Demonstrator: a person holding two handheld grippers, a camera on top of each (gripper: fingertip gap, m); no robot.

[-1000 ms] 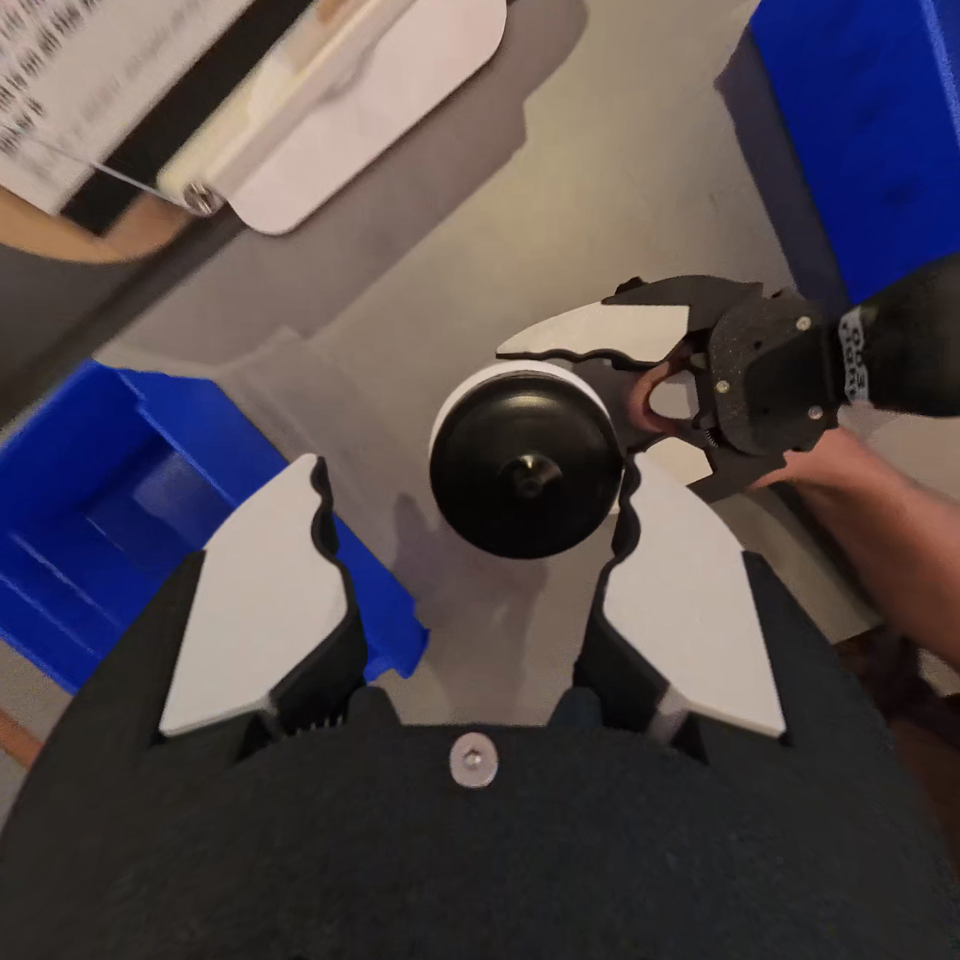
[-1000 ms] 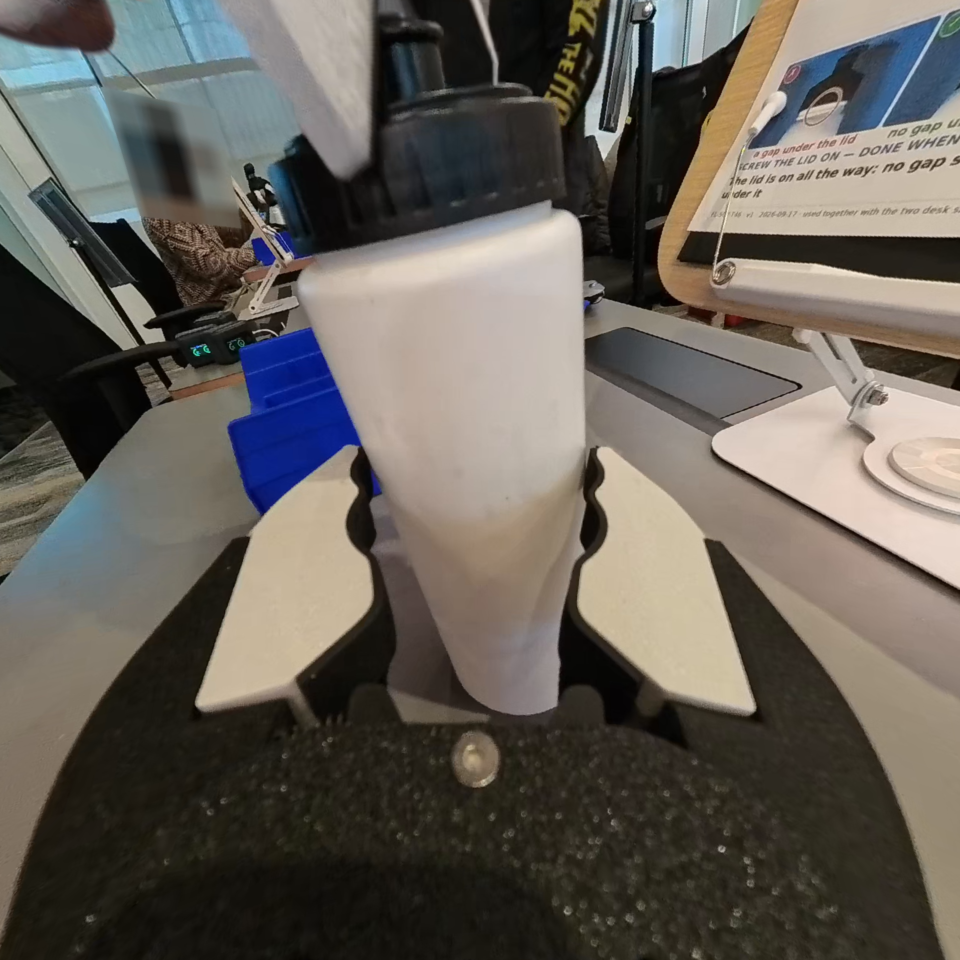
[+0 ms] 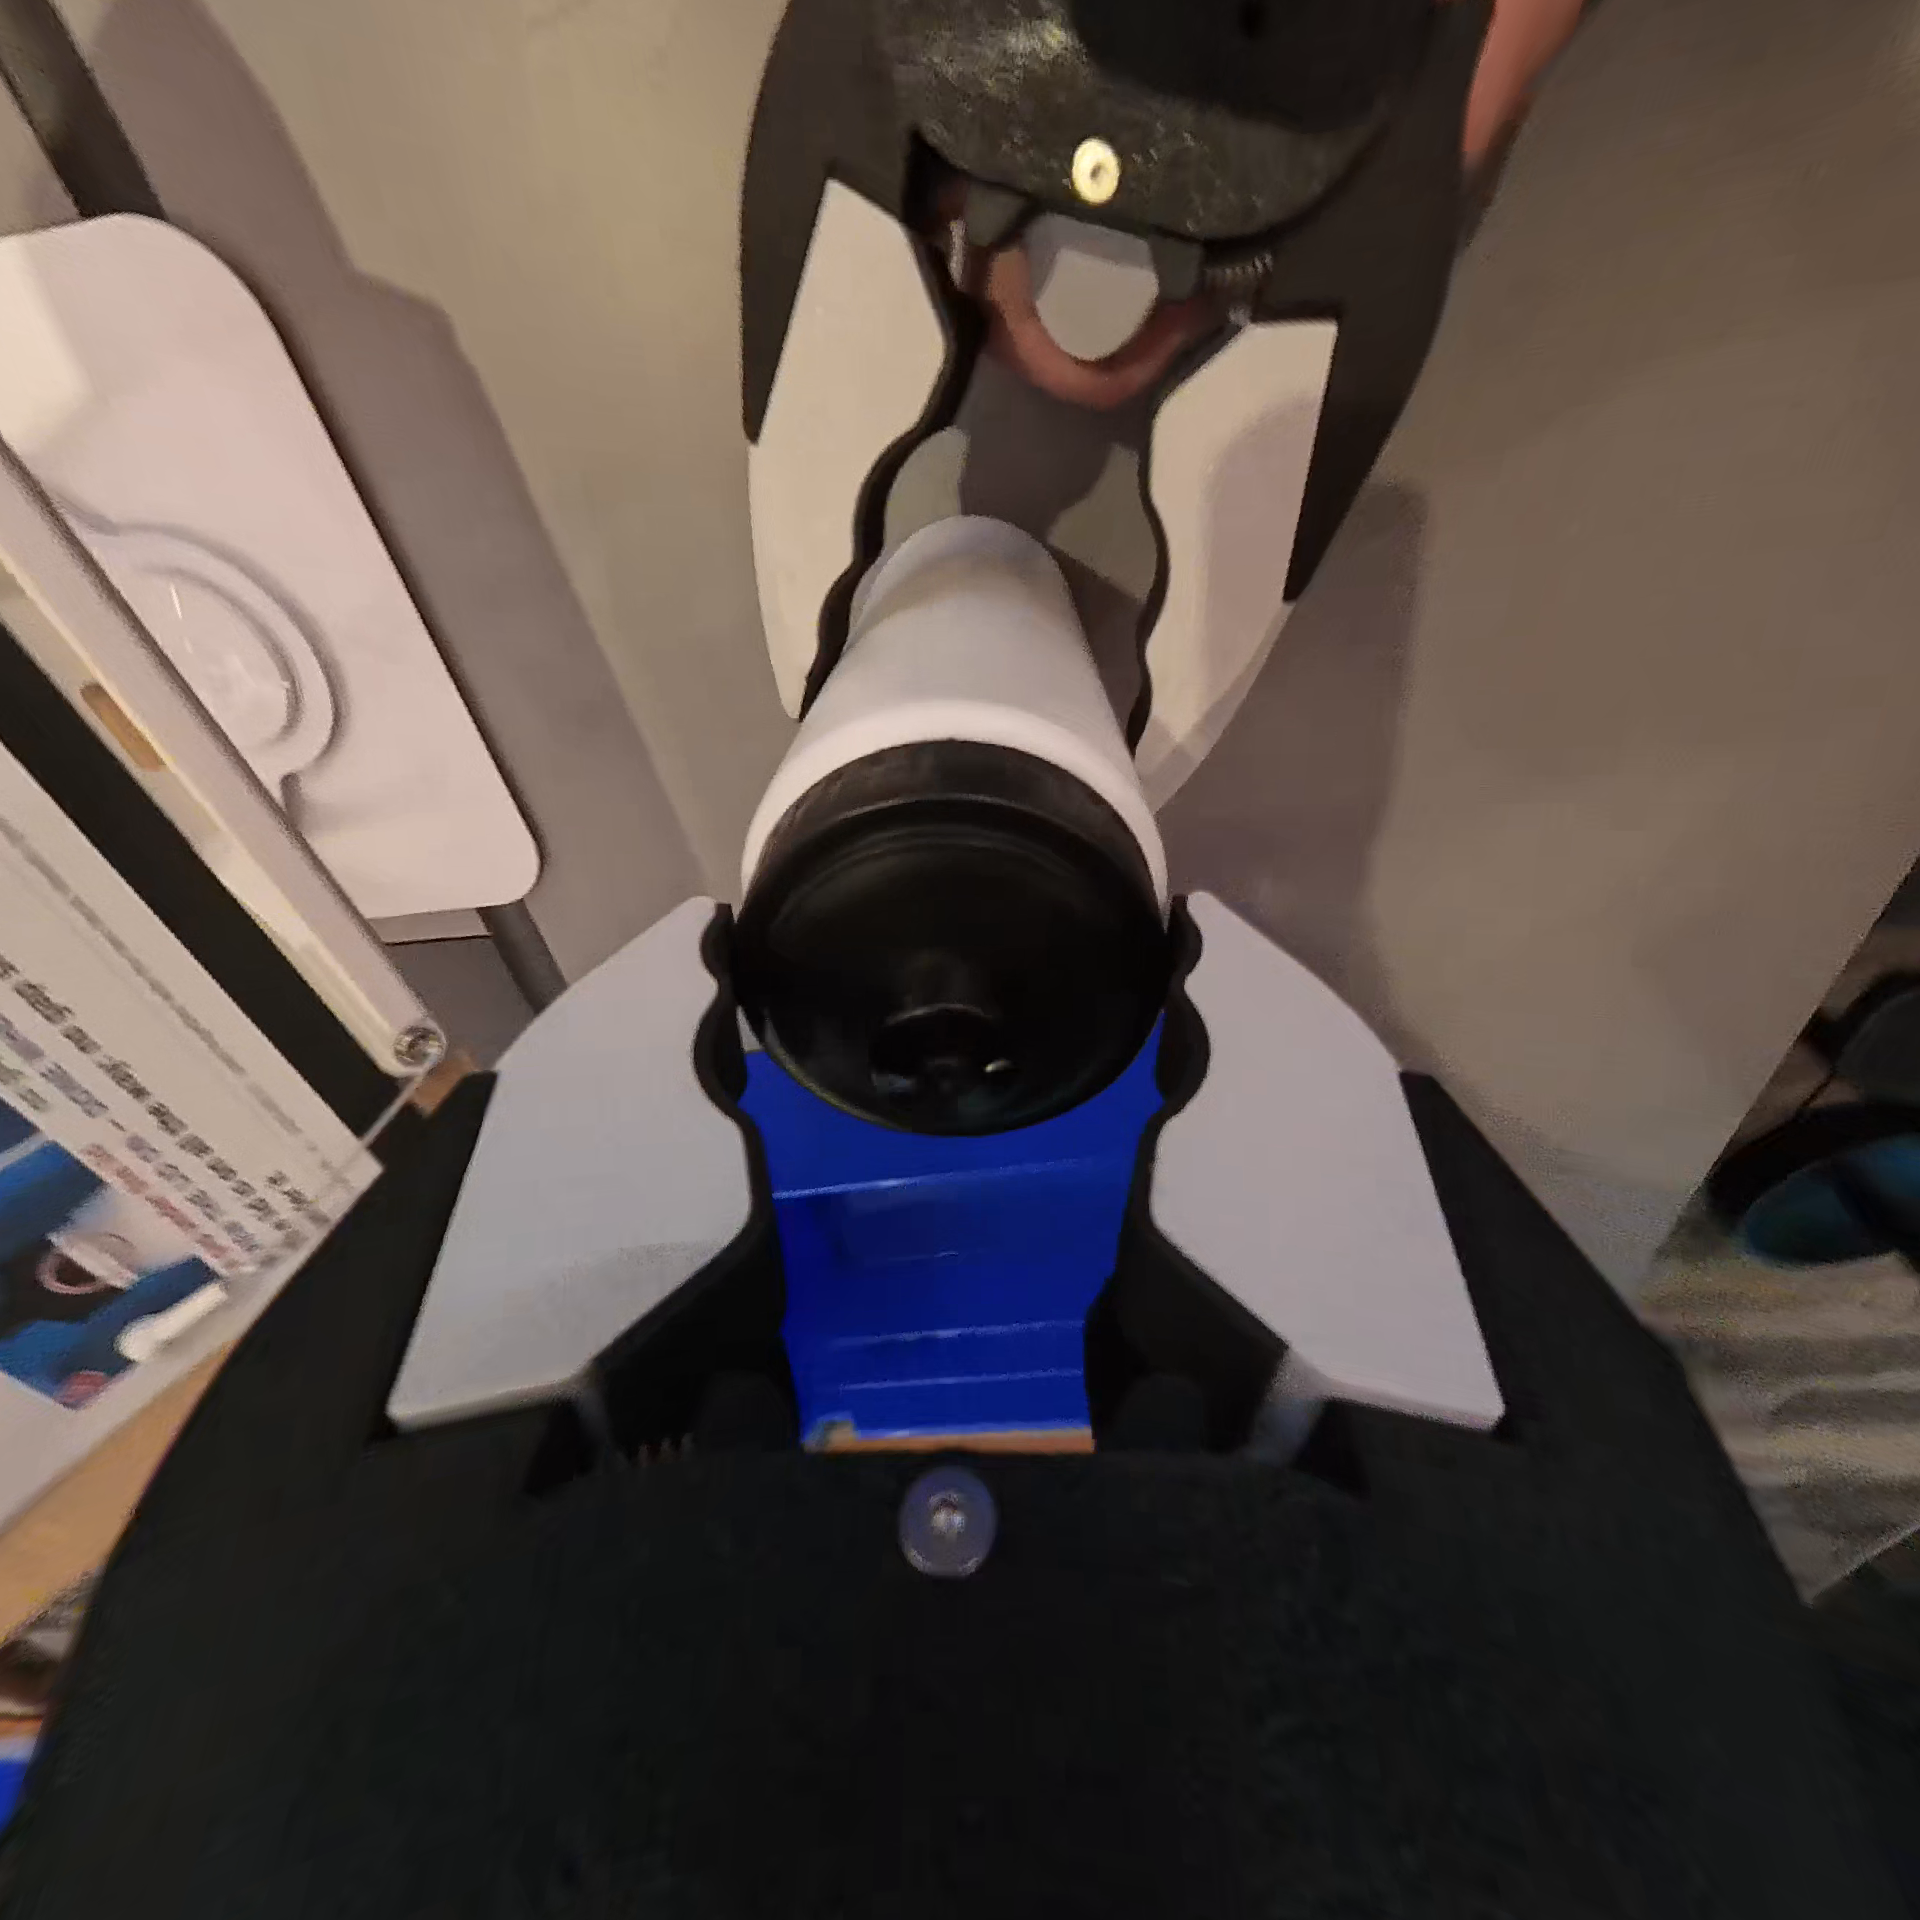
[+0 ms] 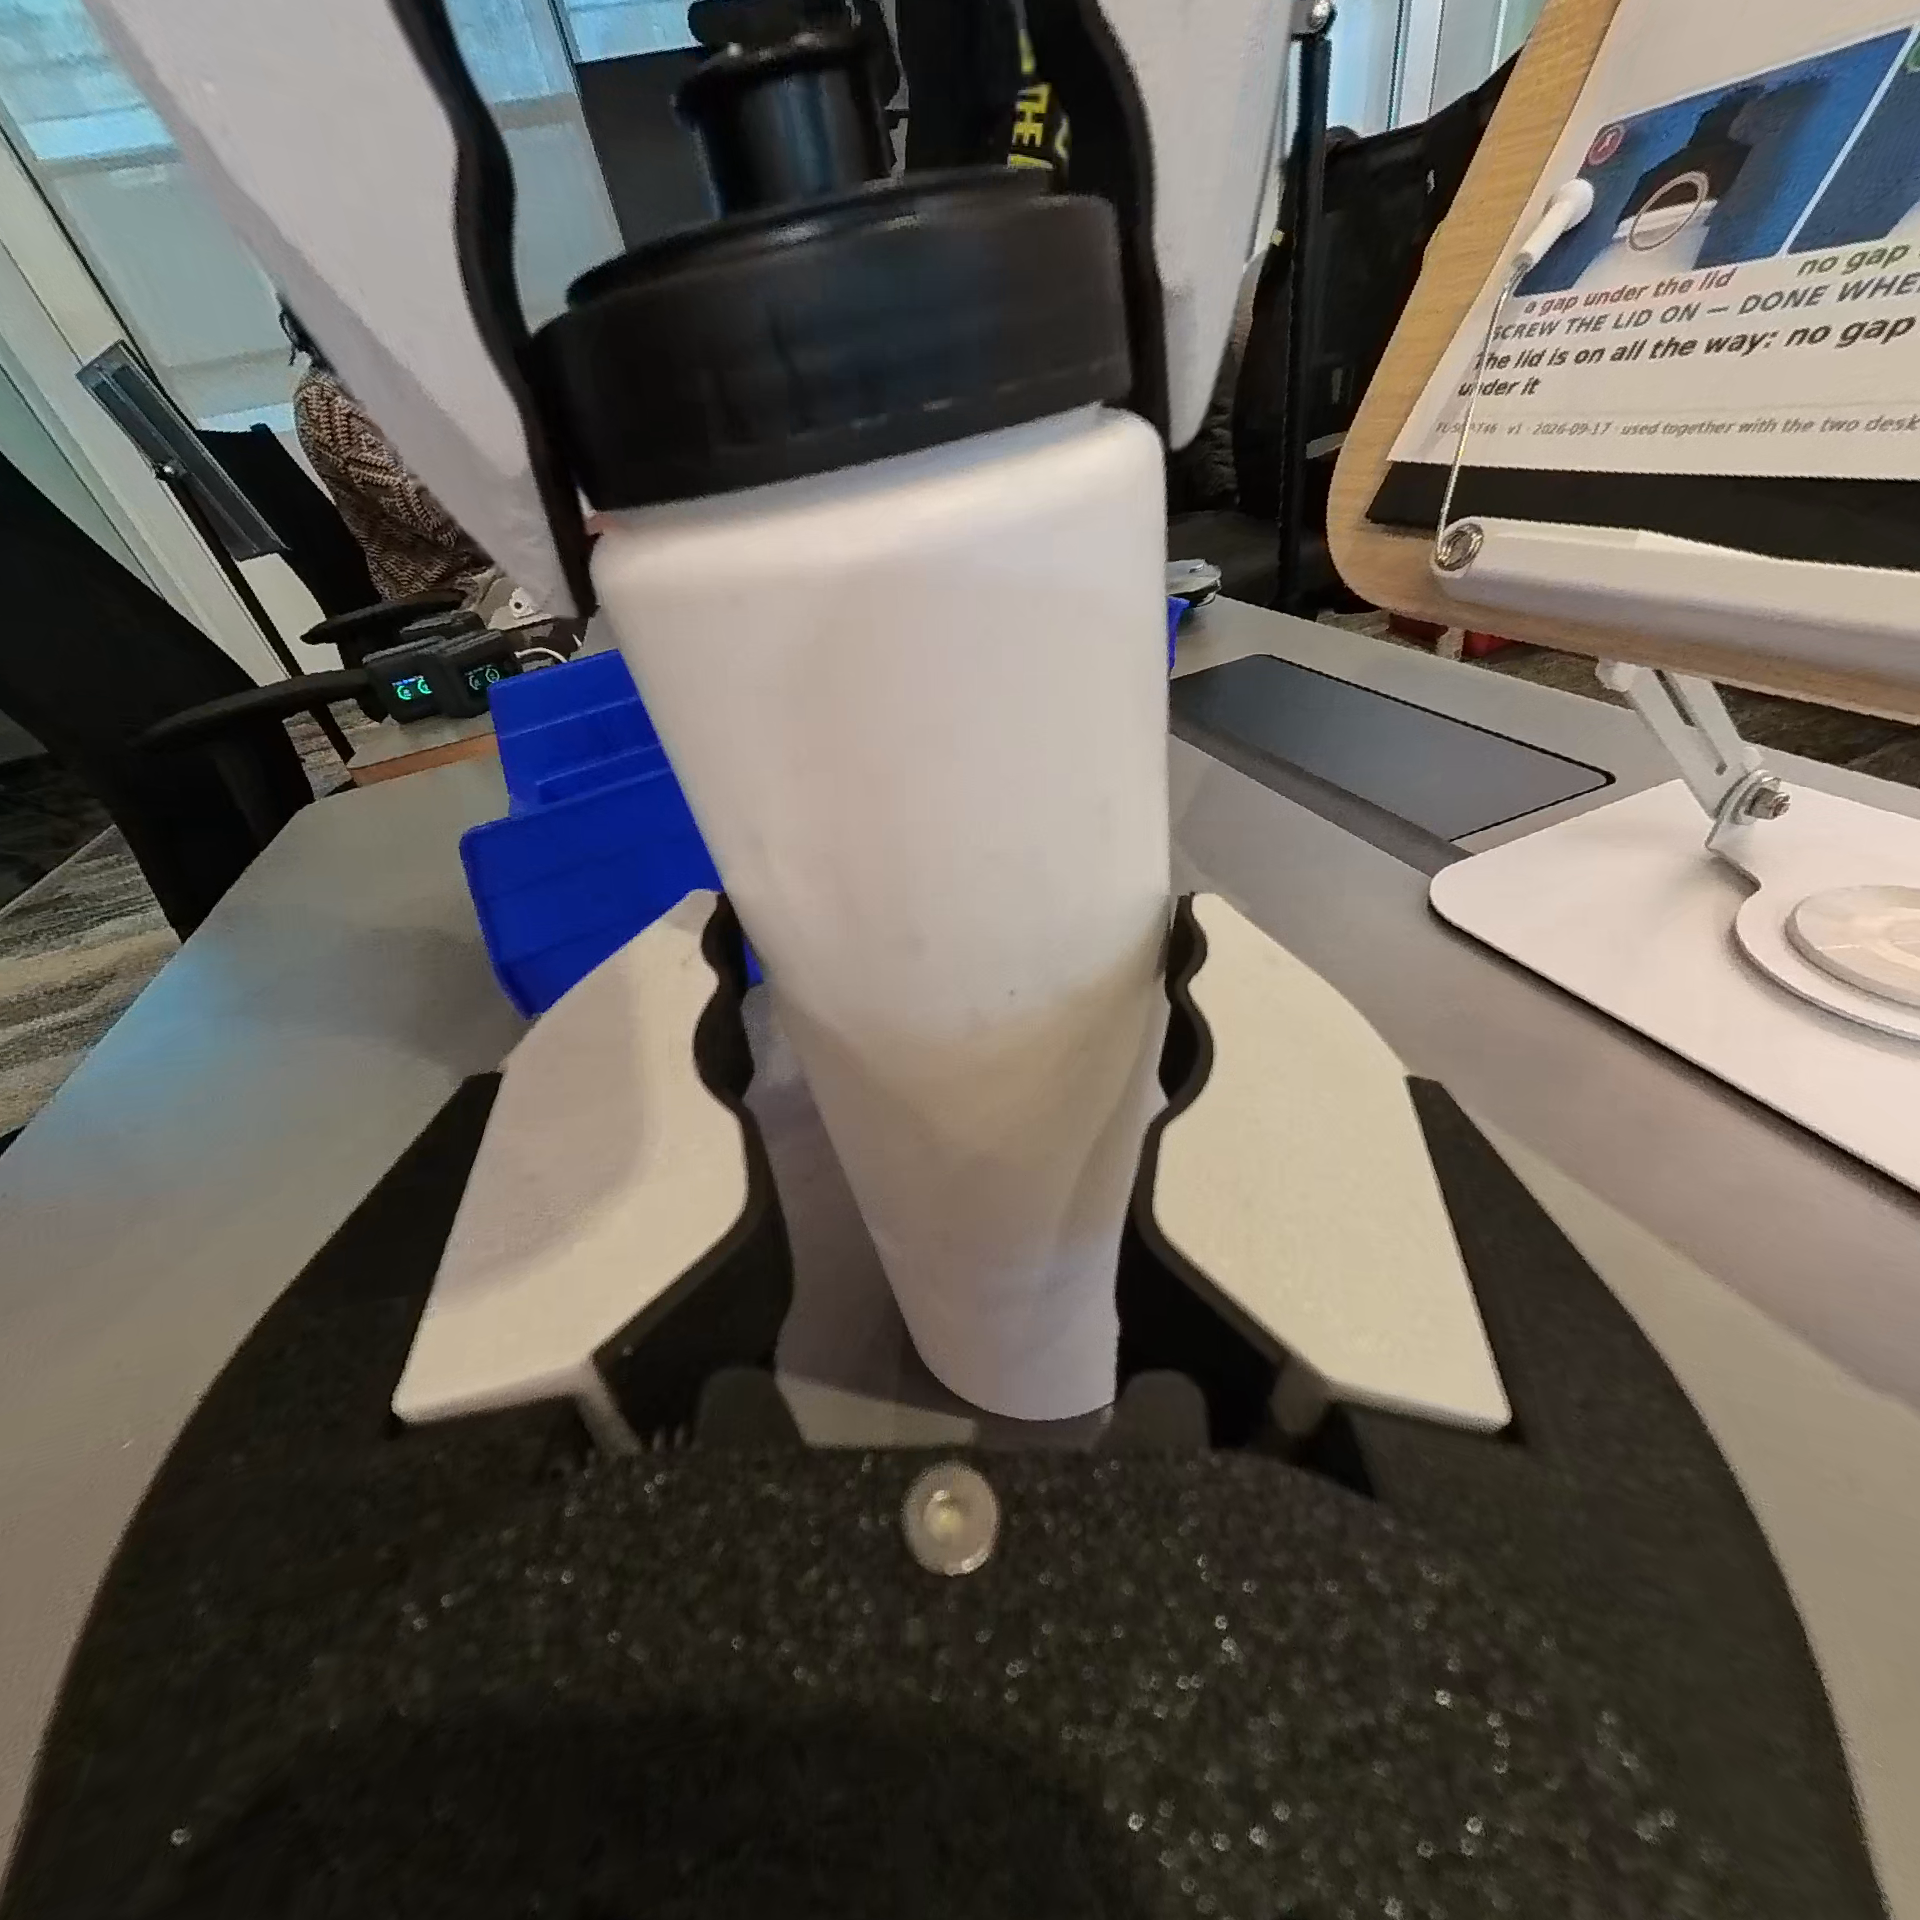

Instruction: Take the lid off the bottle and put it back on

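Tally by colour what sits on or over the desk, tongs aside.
White: 2, bottle and stand base
Black: 1, lid
Blue: 1, bin
Total: 4

Each gripper had a matte black, grainy body that filled the lower part of its own view, with one silvery round-headed screw [image 3: 947,1521] set at the centre near the fingers. The left gripper [image 3: 948,966] carried two broad, flat, pale grey fingers [image 3: 592,1164], each edged inside with a wavy black pad. The right gripper [image 4: 956,987] matched it, its black surface speckled with fine glints. Seen from the left view, the right gripper showed a brass-coloured screw [image 3: 1095,166] and a small coil spring [image 3: 1236,272].
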